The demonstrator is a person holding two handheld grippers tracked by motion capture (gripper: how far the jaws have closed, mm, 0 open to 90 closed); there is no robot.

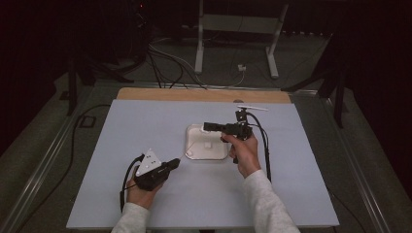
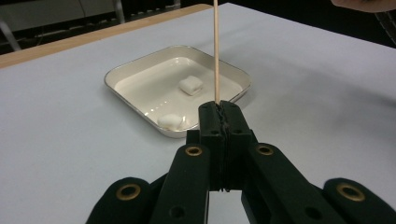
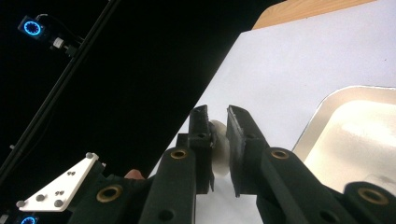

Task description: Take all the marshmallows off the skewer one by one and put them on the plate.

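Observation:
A square white tray [image 1: 190, 145] sits mid-table and holds two white marshmallows [image 2: 191, 85] [image 2: 170, 121]. My left gripper [image 1: 176, 162], near the tray's front left corner, is shut on a thin wooden skewer [image 2: 216, 56]. The skewer points up and over the tray. My left gripper's jaws [image 2: 219, 109] stand pressed together around its base. My right gripper [image 1: 206, 127] hovers over the tray's far edge, pointing left. In the right gripper view it [image 3: 218, 114] is shut on a third marshmallow [image 3: 219, 147], squeezed between the pads, with the tray [image 3: 364, 135] below to the right.
A pale blue mat [image 1: 145, 126] covers the table, with a wooden strip [image 1: 194, 94] along the far edge. Cables and white stand legs [image 1: 199, 48] lie on the dark floor beyond. The left gripper's grey plate [image 3: 60, 189] shows low in the right gripper view.

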